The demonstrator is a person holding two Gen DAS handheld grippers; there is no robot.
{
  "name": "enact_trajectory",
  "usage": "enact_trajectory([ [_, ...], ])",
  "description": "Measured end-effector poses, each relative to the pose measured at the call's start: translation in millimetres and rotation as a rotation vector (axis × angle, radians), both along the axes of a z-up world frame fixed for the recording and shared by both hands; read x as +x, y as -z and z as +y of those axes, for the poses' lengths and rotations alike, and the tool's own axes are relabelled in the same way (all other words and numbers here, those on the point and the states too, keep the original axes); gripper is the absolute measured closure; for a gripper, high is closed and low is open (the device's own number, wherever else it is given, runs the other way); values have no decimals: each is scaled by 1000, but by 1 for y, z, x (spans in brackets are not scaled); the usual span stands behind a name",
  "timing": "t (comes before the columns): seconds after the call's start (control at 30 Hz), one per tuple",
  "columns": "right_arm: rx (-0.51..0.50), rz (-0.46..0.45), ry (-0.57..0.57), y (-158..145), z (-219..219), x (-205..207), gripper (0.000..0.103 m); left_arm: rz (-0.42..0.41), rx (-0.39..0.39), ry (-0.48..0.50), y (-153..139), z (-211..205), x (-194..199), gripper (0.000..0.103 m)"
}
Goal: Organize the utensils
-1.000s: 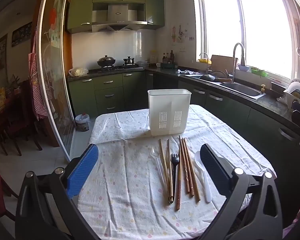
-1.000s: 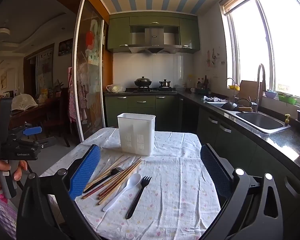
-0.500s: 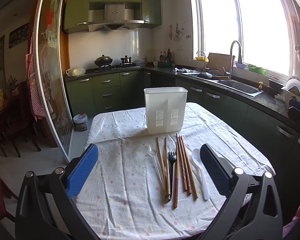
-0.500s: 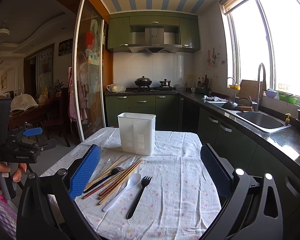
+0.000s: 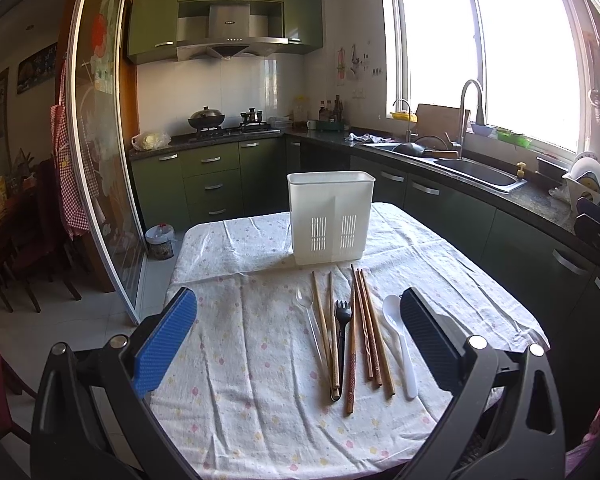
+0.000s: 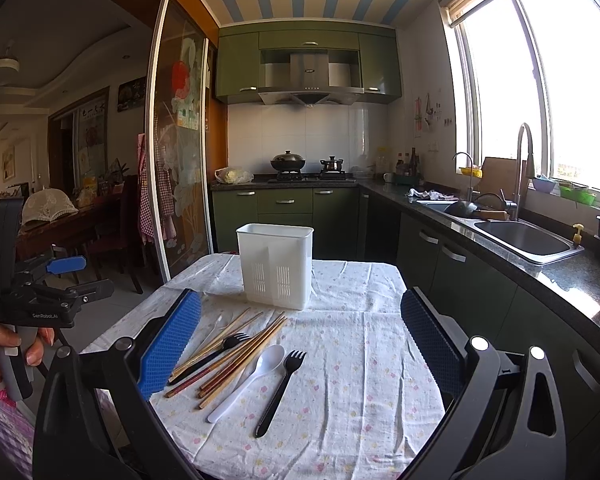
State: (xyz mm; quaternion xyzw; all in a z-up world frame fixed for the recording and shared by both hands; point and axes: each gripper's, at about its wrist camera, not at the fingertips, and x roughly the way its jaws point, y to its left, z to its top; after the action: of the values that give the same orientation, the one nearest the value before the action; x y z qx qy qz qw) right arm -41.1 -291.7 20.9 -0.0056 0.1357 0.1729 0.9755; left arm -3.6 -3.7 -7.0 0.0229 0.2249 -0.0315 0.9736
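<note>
A white slotted utensil holder [image 5: 331,216] [image 6: 276,266] stands upright at the far end of the table. In front of it lie several wooden chopsticks [image 5: 364,328] [image 6: 236,354], a clear spoon [image 5: 305,300], a black fork [image 5: 342,334] among the chopsticks, a white spoon [image 5: 398,340] [image 6: 248,382] and a second black fork [image 6: 280,392]. My left gripper [image 5: 298,334] is open and empty, held above the table's near edge. My right gripper [image 6: 300,334] is open and empty, above the near right part of the table. The left gripper also shows in the right wrist view [image 6: 66,266].
The table wears a white flowered cloth [image 5: 240,360] [image 6: 360,360]. Green kitchen cabinets, a stove with pots [image 6: 288,162] and a sink [image 6: 524,236] line the back and right. A glass sliding door [image 5: 100,184] stands at the left.
My left gripper has drifted slightly, so the holder and utensils sit a little lower and more to the left in its view. The right gripper has hardly moved. Nothing was grasped.
</note>
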Motion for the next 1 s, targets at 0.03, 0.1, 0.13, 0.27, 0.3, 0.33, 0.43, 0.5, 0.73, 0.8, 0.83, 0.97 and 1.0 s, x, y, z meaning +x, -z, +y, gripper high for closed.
enact_trajectory([
  [0.03,-1,0,0,0,1,-1,4,1,1,0,1,0,0,6],
  [0.1,1,1,0,0,0,0,4,2,1,0,2,-1,0,6],
  [0.13,1,1,-1,0,0,0,4,2,-1,1,2,1,0,6],
  [0.27,1,2,-1,0,0,0,4,4,-2,2,3,1,0,6],
  [0.3,1,3,-1,0,-1,1,4,4,0,1,3,1,0,6],
  [0.33,1,2,-2,0,0,0,4,4,0,0,3,1,0,6],
  [0.43,2,3,0,0,0,0,4,4,-1,2,3,1,0,6],
  [0.5,2,6,-1,5,3,6,4,5,-1,2,3,1,0,6],
  [0.73,2,8,-3,7,4,7,4,5,-1,2,3,1,0,6],
  [0.8,3,8,-3,7,4,7,4,6,0,2,5,1,-1,6],
  [0.83,4,8,-3,7,4,7,4,6,0,2,4,1,0,6],
  [0.97,3,9,-4,7,4,7,4,8,-1,2,5,1,0,6],
  [1.0,0,17,-6,7,5,7,4,7,0,2,5,1,0,6],
])
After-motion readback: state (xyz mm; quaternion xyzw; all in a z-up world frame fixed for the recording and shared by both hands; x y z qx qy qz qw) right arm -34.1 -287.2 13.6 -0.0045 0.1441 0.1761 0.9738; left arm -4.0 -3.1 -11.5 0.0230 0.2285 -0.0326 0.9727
